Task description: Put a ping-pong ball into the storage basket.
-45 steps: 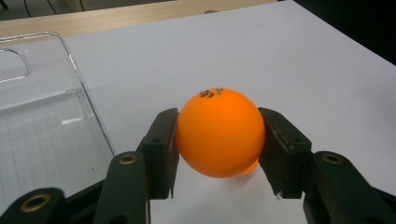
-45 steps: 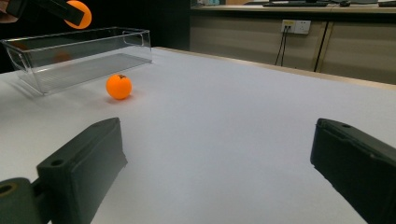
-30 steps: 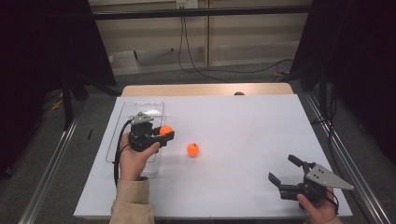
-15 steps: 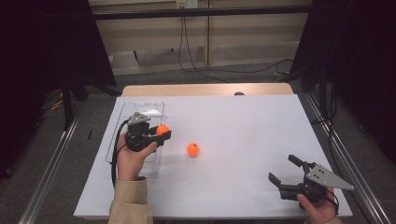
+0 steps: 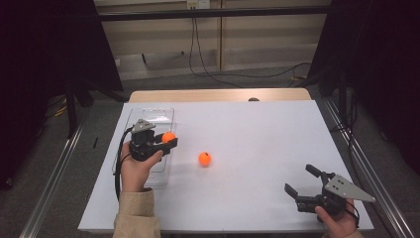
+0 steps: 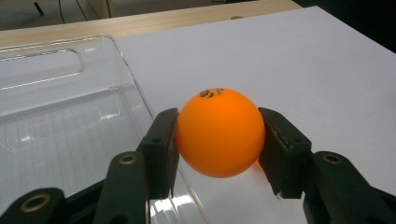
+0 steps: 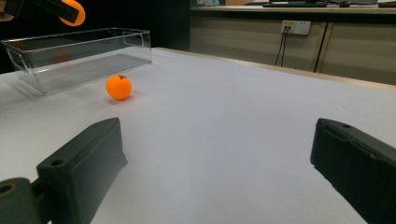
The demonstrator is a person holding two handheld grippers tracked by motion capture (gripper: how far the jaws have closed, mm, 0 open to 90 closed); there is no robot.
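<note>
High view: left gripper (image 5: pixel 167 141) clamps an orange ball (image 5: pixel 169 137) at the clear tray (image 5: pixel 148 115) edge; second ball (image 5: pixel 204 158) waits on the table.
Left gripper view: held ball not yet over tray.
Right gripper view: right gripper (image 7: pixel 219 168) gapes, idle.

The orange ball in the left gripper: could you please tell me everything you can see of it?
The orange ball is small, round and smooth, with a matte plastic look and a dark printed mark near its top. It is clamped at its sides between the two black pads of the left gripper, lifted off the white table. In the high view it hangs over the right-hand edge of the clear plastic tray, not yet inside it. Nothing but the pads touches it.
</note>
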